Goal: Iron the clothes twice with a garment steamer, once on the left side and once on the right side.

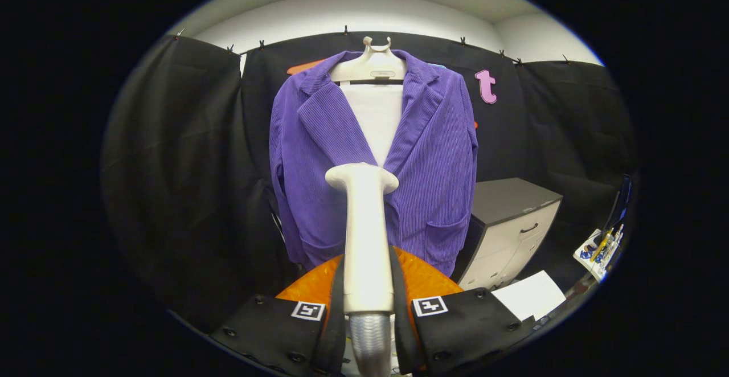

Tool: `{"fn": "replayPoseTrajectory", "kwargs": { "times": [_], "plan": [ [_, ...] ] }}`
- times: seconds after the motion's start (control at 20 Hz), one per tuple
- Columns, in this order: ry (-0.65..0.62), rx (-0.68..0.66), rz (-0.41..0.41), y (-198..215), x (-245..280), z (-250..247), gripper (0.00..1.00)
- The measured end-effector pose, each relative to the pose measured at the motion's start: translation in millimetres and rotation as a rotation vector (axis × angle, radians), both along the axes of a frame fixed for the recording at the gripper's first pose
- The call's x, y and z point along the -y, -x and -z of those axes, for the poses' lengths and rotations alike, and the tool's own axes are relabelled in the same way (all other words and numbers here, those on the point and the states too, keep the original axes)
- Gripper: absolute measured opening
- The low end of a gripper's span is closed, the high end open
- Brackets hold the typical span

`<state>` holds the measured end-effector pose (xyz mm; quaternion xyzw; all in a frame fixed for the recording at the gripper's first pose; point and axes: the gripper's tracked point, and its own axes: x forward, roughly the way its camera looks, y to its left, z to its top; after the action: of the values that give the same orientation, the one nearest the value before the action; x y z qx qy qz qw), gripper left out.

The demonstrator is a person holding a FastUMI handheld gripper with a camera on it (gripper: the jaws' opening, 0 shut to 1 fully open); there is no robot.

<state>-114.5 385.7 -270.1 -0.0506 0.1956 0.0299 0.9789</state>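
Two fingers (310, 326) of my gripper (368, 308) pinch the steamer (364, 234) handle; its head points at the far purple jacket (427, 155) on a hanger (373, 64).

Your gripper (367, 303) holds the steamer (364, 234) between its fingers, head pointing ahead at the jacket (433, 155), which hangs on the hanger (373, 64). A cabinet (512, 223) stands right of the jacket.

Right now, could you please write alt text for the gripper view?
The gripper is shut on a white steamer, its head raised toward a purple jacket hanging beyond the fingers. A grey cabinet stands beside the jacket.
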Motion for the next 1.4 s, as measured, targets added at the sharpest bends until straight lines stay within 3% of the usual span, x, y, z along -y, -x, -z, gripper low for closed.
{"fn": "replayPoseTrajectory", "kwargs": {
  "times": [1.4],
  "plan": [
    [0.014, -0.287, 0.04, 47, 28, 136, 0.43]
  ]
}}
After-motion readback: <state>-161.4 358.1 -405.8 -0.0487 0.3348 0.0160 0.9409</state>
